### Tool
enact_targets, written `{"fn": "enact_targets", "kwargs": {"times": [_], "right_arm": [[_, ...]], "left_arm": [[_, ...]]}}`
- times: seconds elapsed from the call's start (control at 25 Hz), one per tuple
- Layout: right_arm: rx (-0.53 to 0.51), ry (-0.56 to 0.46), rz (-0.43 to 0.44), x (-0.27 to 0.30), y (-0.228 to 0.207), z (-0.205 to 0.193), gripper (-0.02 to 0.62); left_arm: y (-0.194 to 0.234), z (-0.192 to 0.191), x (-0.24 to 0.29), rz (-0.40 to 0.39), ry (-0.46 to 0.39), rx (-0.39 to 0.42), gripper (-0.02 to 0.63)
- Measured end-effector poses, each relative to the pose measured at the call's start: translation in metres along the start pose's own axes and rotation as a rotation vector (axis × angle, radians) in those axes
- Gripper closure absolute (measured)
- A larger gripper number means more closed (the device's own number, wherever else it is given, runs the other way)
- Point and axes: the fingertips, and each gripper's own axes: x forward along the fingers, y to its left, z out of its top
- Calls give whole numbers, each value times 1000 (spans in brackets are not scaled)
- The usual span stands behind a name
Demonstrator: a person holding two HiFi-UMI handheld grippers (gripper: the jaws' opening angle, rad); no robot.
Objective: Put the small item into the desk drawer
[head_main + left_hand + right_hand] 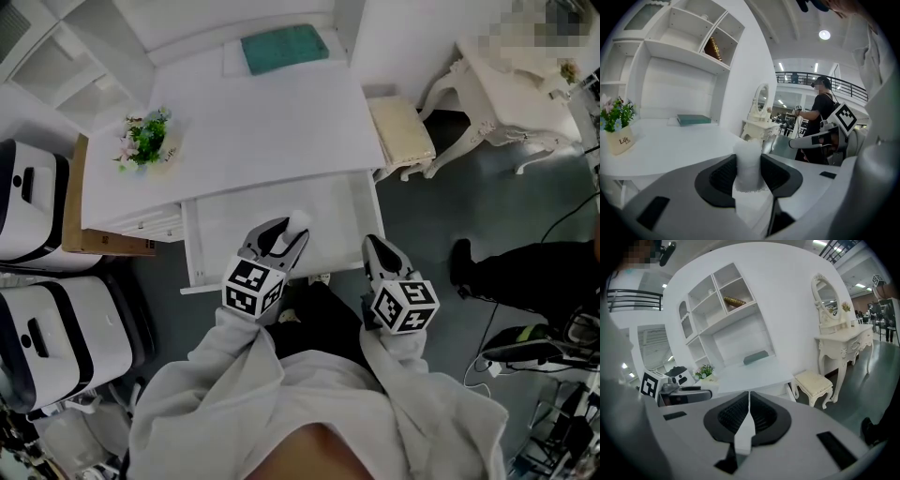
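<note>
The small item [298, 222] is a white, soft-looking cylinder. My left gripper [289, 234] is shut on it, and the item sticks up between the dark pads [748, 161]. It hangs over the near part of the open white desk drawer [225, 234], which is pulled out from the white desk [262, 122]. My right gripper [377, 251] is to the right, over the drawer's right front corner. Its jaws [749, 414] are pressed together with nothing between them.
On the desk stand a small flower pot [145, 141] at the left and a teal book [284, 47] at the back. A cream stool [400, 131] and a vanity table [511, 89] stand to the right. White cases [28, 197] and a cardboard box [84, 239] are at the left. A person in black [525, 272] stands at the right.
</note>
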Motion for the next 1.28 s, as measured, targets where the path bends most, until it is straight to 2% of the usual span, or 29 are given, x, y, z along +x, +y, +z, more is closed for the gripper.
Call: {"fn": "enact_targets", "kwargs": {"times": [0.36,0.6,0.8,1.08,1.28], "right_arm": [[-14,23,27,22,-22,10,560],[-41,50,45,36,-32,9,560],[-44,75,47,44,-40,11,560],[-39,111,40,53,-40,4,560],[-28,141,28,56,-48,-2,560]], "left_arm": [[6,-9,49,-2,51,49,433],[15,-26,81,-7,92,38,433],[20,-52,110,-16,171,11,433],[35,-83,147,-23,280,56,433],[43,-100,169,-7,318,43,432]]}}
